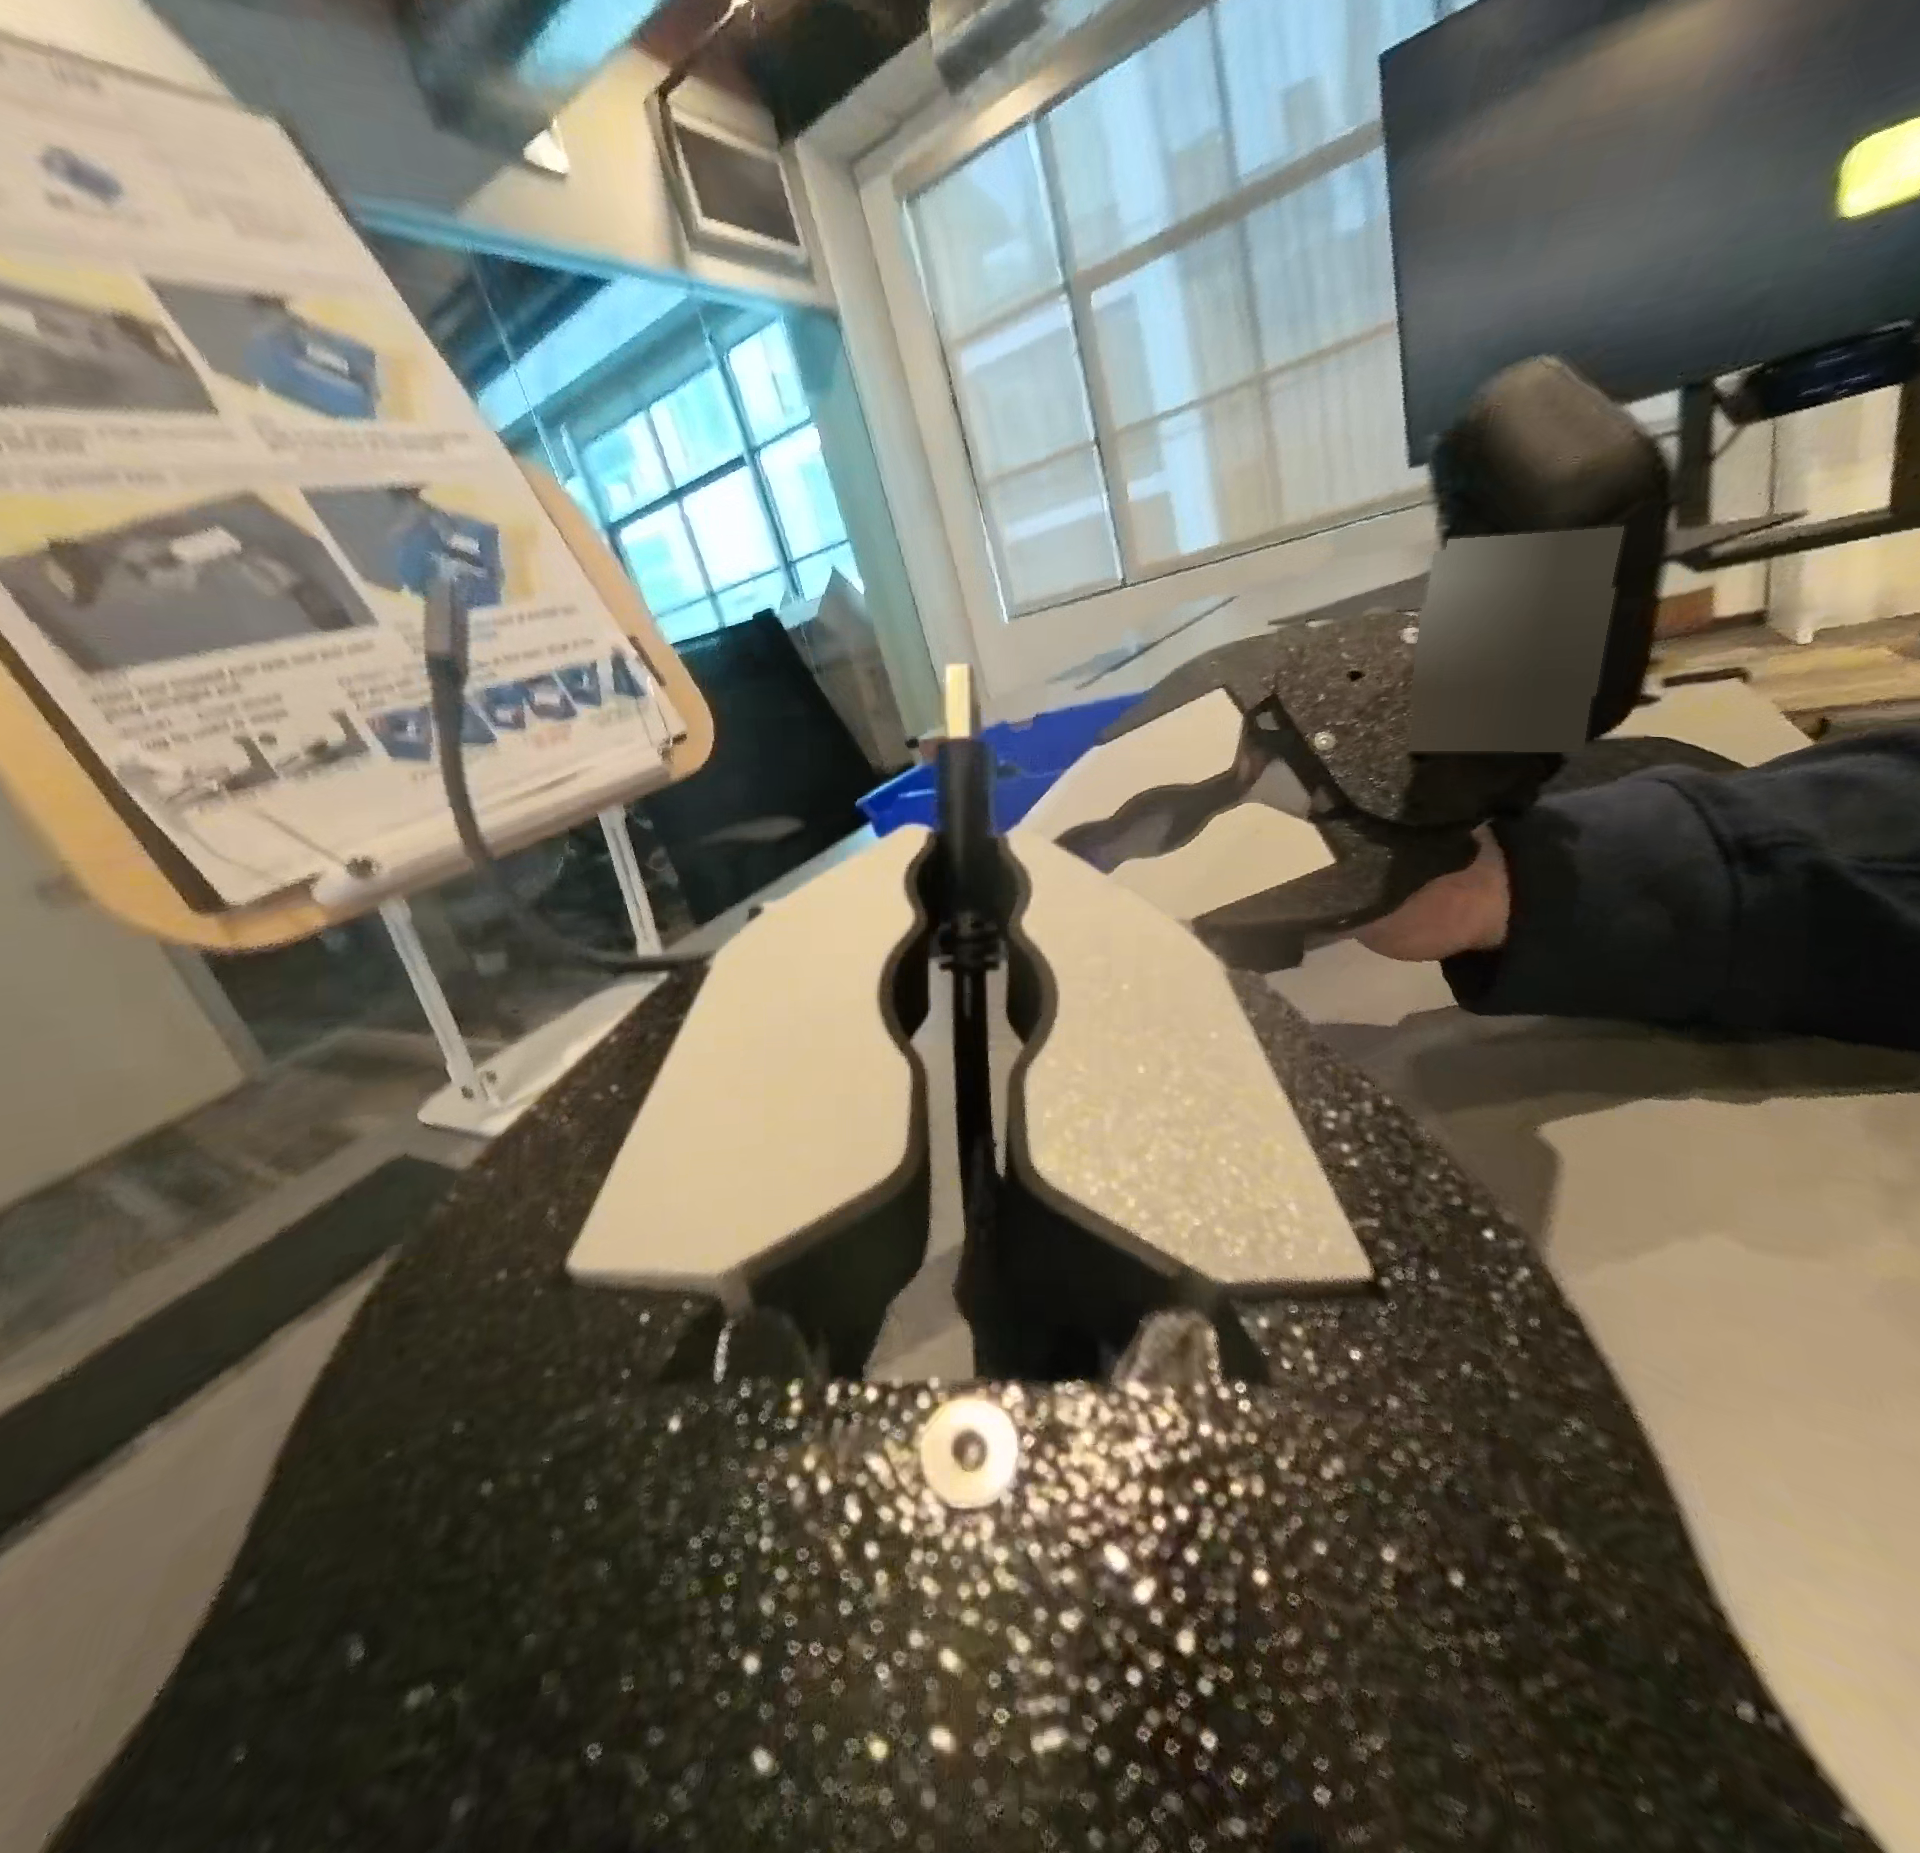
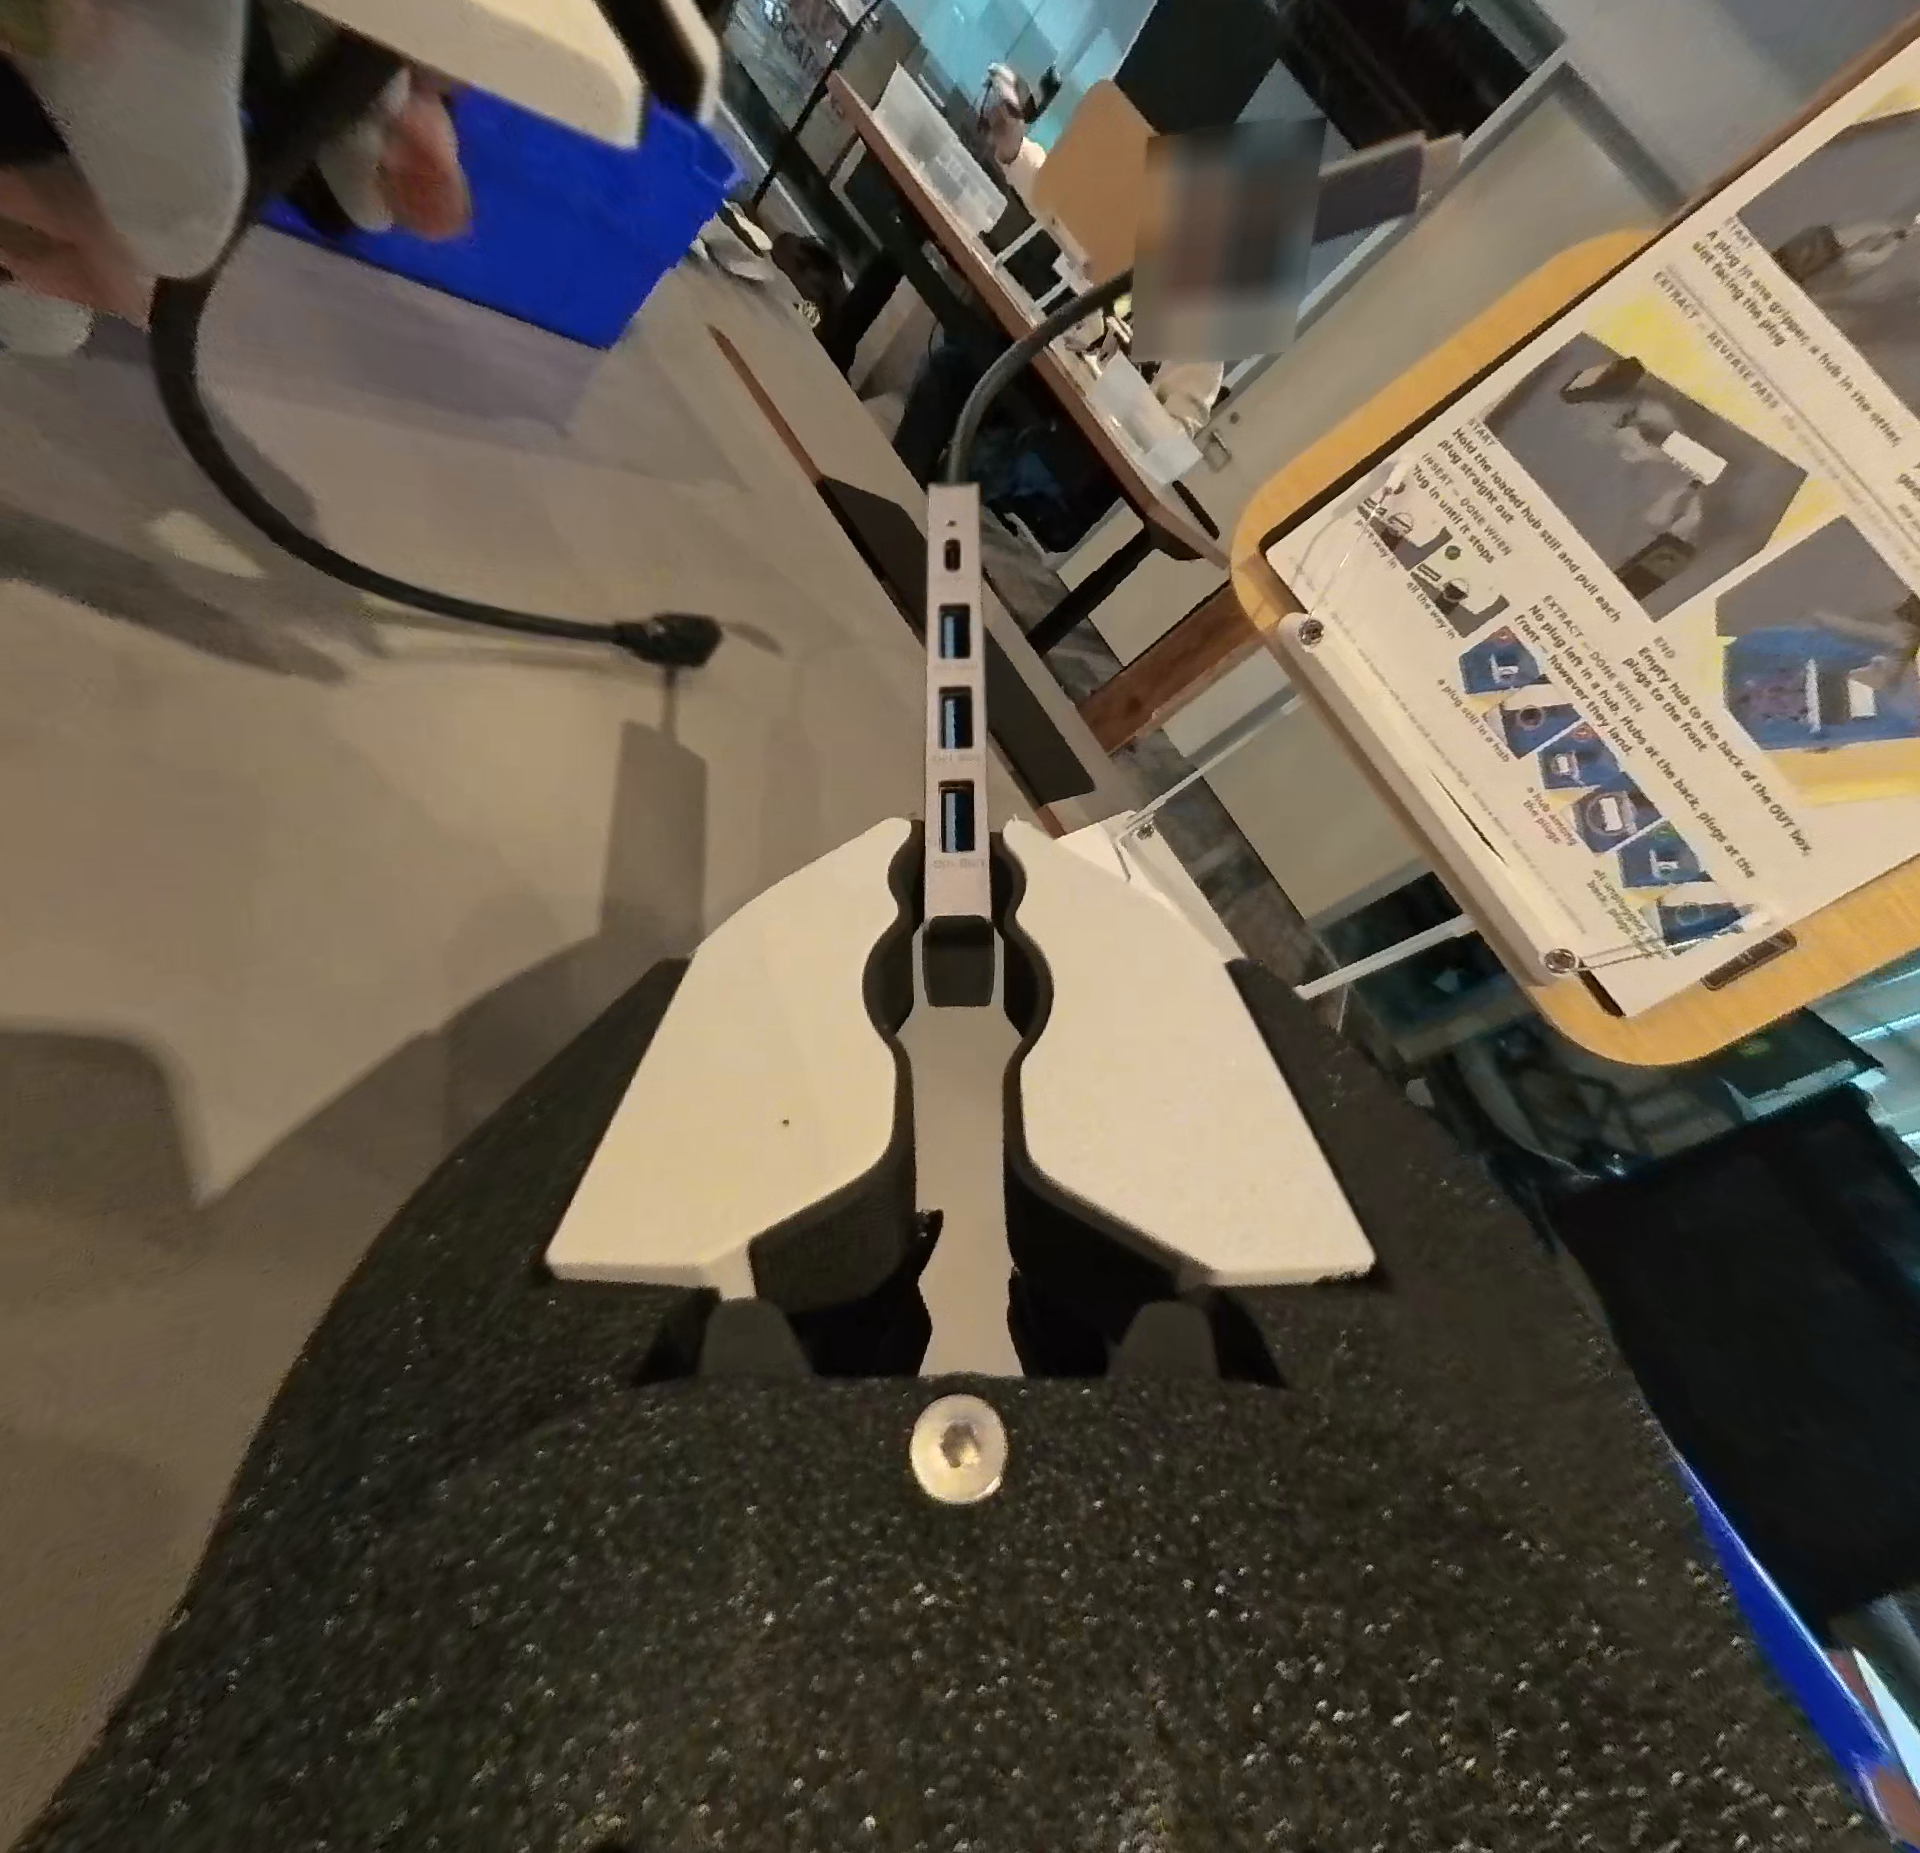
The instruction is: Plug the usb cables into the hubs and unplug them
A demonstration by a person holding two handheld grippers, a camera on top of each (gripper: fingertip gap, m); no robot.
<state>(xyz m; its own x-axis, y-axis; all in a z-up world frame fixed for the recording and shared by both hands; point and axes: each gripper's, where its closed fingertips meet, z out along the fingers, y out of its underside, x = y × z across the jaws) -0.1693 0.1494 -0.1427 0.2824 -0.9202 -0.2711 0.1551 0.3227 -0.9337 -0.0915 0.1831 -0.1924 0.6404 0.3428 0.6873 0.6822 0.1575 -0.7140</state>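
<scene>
In the left wrist view my left gripper (image 1: 961, 853) is shut on a black USB cable plug (image 1: 958, 764), with its metal tip sticking out past the fingertips. In the right wrist view my right gripper (image 2: 954, 847) is shut on a slim silver hub (image 2: 954, 702), held edge-up with its blue ports facing the camera. A black block (image 2: 956, 956) sits on the hub's face between the fingers. The hub's grey lead (image 2: 997, 380) runs off its far end. The right gripper (image 1: 1195, 764) also shows at right, apart from the plug. The left gripper (image 2: 644, 27) shows at upper left, its black cable (image 2: 260, 515) drooping to the table.
A blue bin (image 1: 935, 780) (image 2: 582, 214) stands behind the grippers on the grey table (image 2: 312, 868). An instruction board on a stand (image 1: 312, 556) (image 2: 1558, 608) is close by, with a grey cable (image 1: 452, 754) in front of it. A sleeved hand (image 1: 1455, 899) holds the right gripper.
</scene>
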